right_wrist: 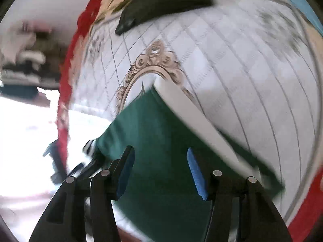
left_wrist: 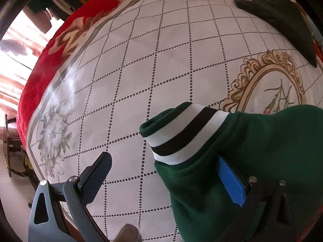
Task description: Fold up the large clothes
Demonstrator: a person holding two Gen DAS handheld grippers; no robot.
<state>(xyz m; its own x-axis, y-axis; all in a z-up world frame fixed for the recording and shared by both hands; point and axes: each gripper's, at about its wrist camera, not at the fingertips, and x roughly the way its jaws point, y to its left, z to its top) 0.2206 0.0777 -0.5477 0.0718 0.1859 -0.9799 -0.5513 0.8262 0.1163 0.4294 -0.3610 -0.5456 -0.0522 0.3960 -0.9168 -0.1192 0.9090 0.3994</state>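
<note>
Clearly green garments: two, near sweater (left_wrist: 252, 151), far dark piece (left_wrist: 282, 20)
Left gripper (left_wrist: 161, 173): wide, empty
Right gripper (right_wrist: 159, 167): parted, grip unclear
Hidden: sweater's body, cut off

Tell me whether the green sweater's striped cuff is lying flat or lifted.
Lifted. The striped cuff stands up off the tablecloth, its round opening showing, with the green sweater draped over the left gripper's blue pad.

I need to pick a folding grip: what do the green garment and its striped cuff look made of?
Garment: apparently soft matte fleece or thick knit, with a fuzzy, unshiny surface and rounded folds. Cuff: ribbed stretch knit, with fine ribs across its white and black bands.
</note>
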